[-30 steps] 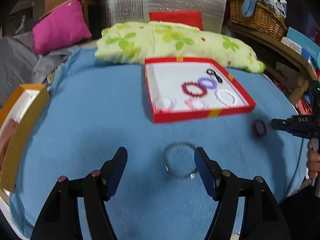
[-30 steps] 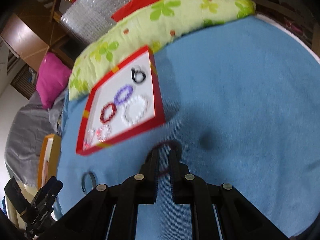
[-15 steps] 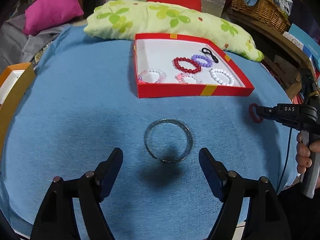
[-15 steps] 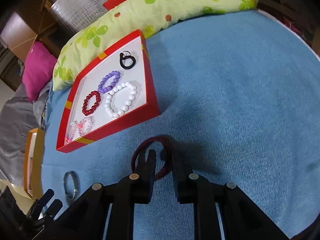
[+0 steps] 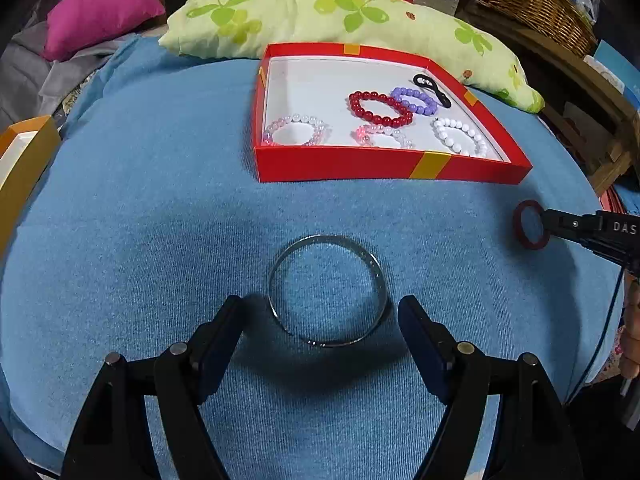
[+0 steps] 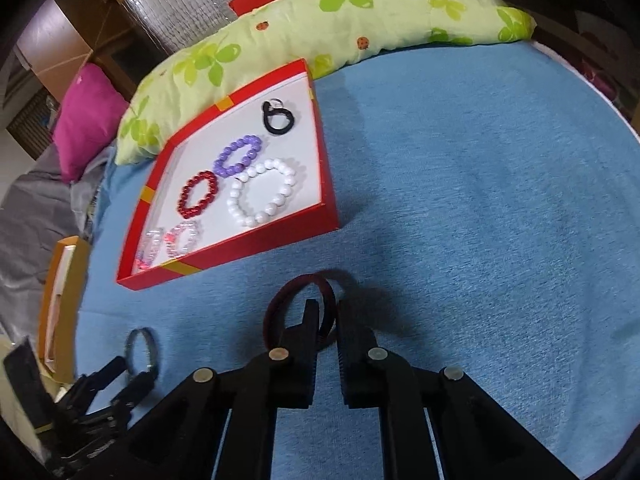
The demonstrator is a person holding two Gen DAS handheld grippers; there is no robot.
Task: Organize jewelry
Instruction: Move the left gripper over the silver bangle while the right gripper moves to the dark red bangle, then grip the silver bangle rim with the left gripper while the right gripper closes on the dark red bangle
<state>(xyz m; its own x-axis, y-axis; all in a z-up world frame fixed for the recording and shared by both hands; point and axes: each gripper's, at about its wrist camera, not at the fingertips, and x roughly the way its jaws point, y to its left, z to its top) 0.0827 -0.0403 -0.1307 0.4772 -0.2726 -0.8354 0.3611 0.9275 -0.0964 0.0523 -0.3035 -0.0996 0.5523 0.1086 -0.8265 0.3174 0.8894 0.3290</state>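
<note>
A silver bangle (image 5: pixel 327 290) lies flat on the blue cloth, just ahead of and between the fingers of my left gripper (image 5: pixel 322 318), which is open and empty. It also shows in the right wrist view (image 6: pixel 141 350). My right gripper (image 6: pixel 329 312) is shut on a dark red bangle (image 6: pixel 298 308) and holds it upright above the cloth; the bangle also shows in the left wrist view (image 5: pixel 530 229). A red box (image 5: pixel 392 165) with a white floor holds several bead bracelets and a black hair tie (image 5: pixel 432 87). The box also shows in the right wrist view (image 6: pixel 272 246).
A green flowered pillow (image 5: pixel 328 16) lies behind the box. A magenta cushion (image 5: pixel 100 4) sits at the far left. An orange box (image 5: pixel 20 168) stands at the left edge of the cloth. A wicker basket (image 5: pixel 532 0) is at the far right.
My left gripper has moved forward and down, so the silver bangle now lies between its open fingertips. My right gripper has lifted the dark red bangle off the cloth, towards the red box.
</note>
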